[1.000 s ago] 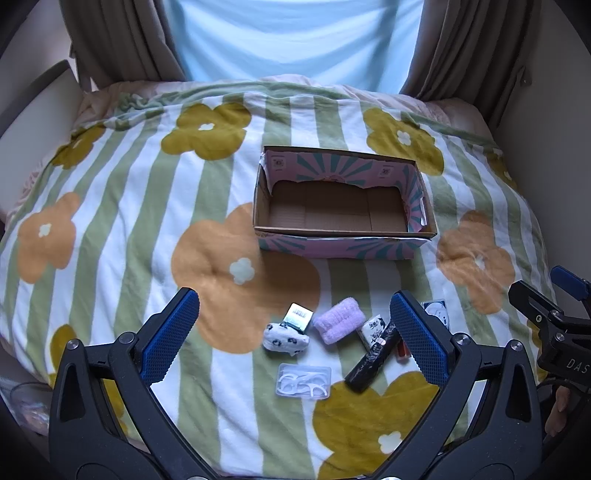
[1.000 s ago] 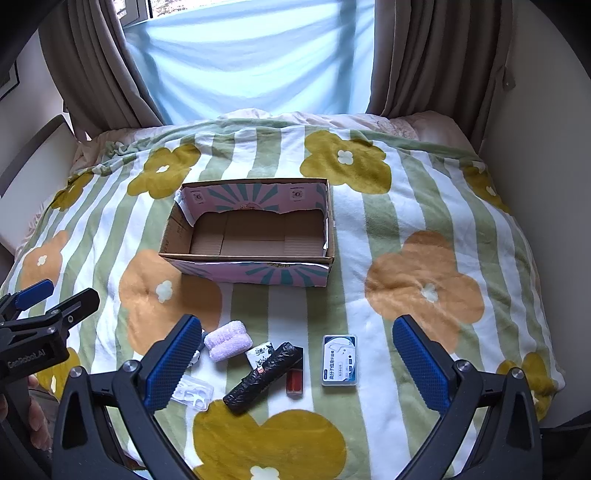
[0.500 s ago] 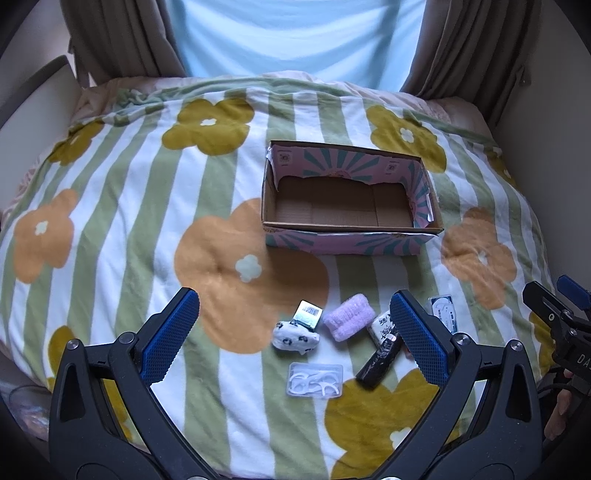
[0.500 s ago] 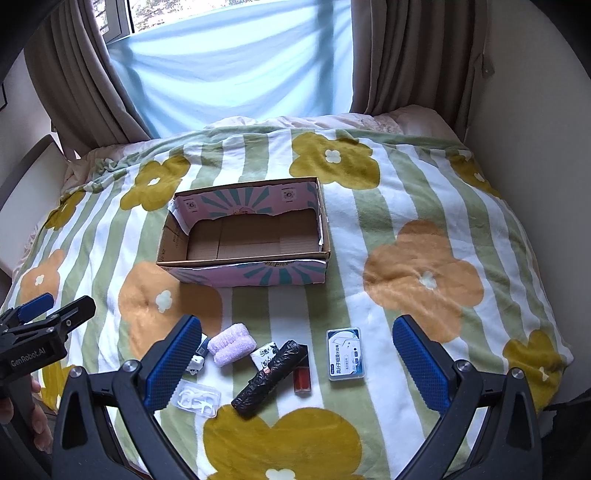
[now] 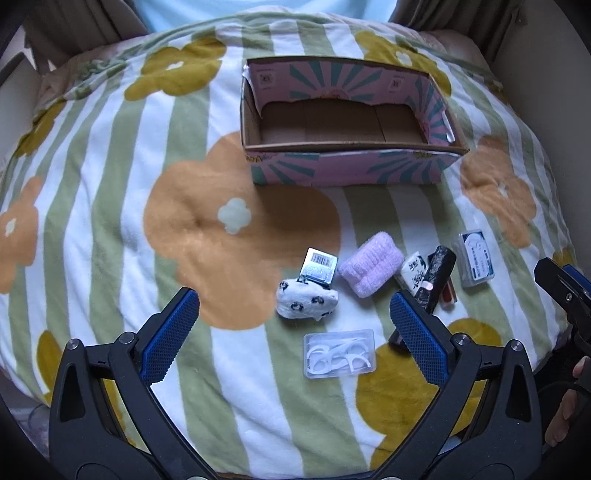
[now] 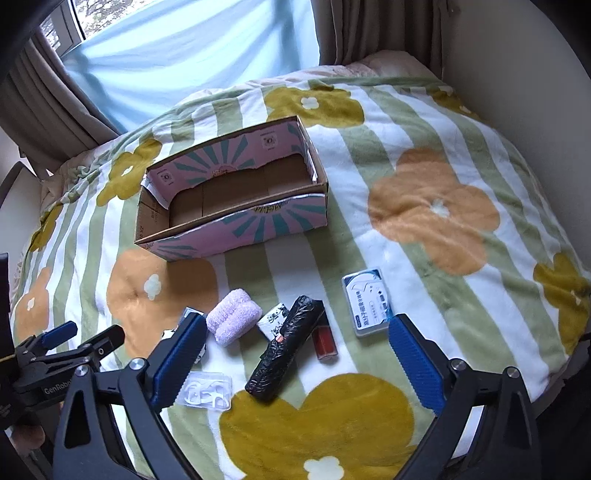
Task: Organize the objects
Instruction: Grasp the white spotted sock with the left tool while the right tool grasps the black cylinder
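Note:
An empty pink and teal cardboard box point(image 5: 351, 164) point(image 6: 236, 225) sits on the flowered bed cover. Nearer lie small items: a spotted white pouch point(image 5: 306, 302), a silver packet point(image 5: 318, 266), a lilac towel roll point(image 5: 371, 269) point(image 6: 233, 320), a clear case of floss picks point(image 5: 339, 352) point(image 6: 207, 391), a black roll point(image 5: 436, 277) point(image 6: 286, 352), a red tube point(image 6: 324, 338), a white sachet point(image 6: 273, 318) and a white floss box point(image 5: 474, 257) point(image 6: 367, 301). My left gripper point(image 5: 293, 330) is open, hovering just before the pouch. My right gripper point(image 6: 297, 356) is open above the black roll.
The striped bed cover point(image 5: 110, 206) drops off at the near and side edges. Curtains point(image 6: 369, 26) and a bright window point(image 6: 192, 51) stand behind the bed, a pale wall point(image 6: 524, 81) on the right. A hand point(image 5: 569, 410) holds the right tool's handle.
Both grippers have come forward and down toward the row of small items, which now look larger. The right view has tilted. Both stay open; nothing on the bed has moved.

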Action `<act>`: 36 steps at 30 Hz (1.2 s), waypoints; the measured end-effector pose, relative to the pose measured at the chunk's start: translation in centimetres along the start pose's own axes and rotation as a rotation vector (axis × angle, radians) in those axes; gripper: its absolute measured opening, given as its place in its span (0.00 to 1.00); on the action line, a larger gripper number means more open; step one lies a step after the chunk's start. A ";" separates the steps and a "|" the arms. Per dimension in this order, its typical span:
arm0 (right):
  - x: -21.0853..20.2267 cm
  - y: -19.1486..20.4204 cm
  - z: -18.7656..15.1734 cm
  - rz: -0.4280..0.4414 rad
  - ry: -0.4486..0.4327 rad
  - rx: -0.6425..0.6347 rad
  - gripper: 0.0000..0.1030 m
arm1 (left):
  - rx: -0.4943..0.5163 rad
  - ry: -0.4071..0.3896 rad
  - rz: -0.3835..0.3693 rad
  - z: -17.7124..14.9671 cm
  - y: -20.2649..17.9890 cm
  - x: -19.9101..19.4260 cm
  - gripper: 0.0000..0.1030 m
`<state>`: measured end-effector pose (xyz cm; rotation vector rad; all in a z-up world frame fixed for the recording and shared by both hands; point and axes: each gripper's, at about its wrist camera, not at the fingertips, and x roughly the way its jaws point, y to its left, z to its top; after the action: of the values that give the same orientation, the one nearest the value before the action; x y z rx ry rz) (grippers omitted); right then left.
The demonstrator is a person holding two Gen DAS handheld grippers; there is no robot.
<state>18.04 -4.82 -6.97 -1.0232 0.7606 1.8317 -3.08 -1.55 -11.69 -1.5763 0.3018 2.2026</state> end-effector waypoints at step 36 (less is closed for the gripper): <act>15.4 -2.1 -7.3 0.046 0.253 0.432 0.28 | 0.183 0.184 -0.074 -1.7 -1.2 15.3 0.59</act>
<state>18.15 -3.75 -24.09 -0.9612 1.2767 1.4954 -5.31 1.99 -26.53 -1.6620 0.4771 1.9192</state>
